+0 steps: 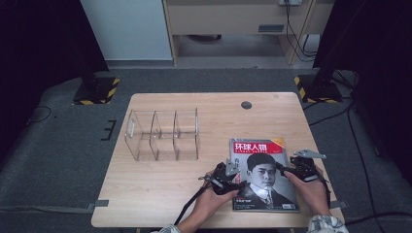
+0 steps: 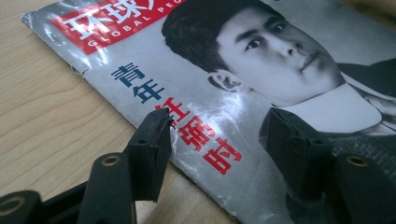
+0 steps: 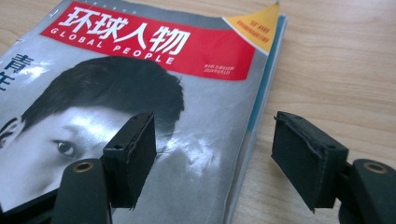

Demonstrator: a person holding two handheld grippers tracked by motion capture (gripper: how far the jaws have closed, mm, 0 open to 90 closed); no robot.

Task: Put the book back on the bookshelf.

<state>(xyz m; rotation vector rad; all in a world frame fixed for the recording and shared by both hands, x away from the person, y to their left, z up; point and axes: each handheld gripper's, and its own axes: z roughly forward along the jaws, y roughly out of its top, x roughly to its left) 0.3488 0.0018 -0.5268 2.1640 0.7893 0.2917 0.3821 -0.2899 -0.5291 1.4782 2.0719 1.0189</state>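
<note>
Both grippers, left gripper and right gripper, are held spread, gripping nothing, each straddling one side edge of the magazine.

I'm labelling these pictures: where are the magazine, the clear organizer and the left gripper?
magazine [image 1: 260,160], high view, cover middle.
clear organizer [image 1: 163,128], high view, middle divider.
left gripper [image 1: 232,178], high view, between its jaws.

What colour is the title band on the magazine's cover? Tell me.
Red with white lettering, across the top of the magazine; the right gripper view shows it best.
</note>
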